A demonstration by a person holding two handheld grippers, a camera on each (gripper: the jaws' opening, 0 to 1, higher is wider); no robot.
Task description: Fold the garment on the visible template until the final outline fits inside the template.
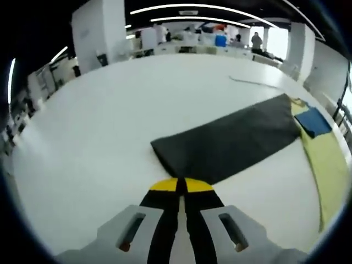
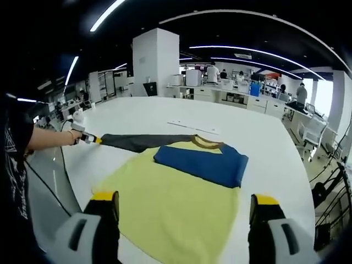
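One garment (image 2: pixel 181 203), two tools: left (image 1: pixel 179 185), right (image 2: pixel 184 201).

A broad white table (image 2: pixel 220 124) spans an open hall; a white square pillar (image 2: pixel 155 60) rises behind; curved ceiling light strips (image 1: pixel 192 8) glow overhead (dark ceiling); cluttered desks (image 2: pixel 258 104) line the rear.

One yellow cloth garment with a blue folded panel and dark grey sleeve (image 2: pixel 181 203) lies on one white table (image 2: pixel 258 143). Two yellow-tipped grippers are counted: the left gripper (image 2: pixel 94 139), the right gripper (image 2: pixel 186 199).
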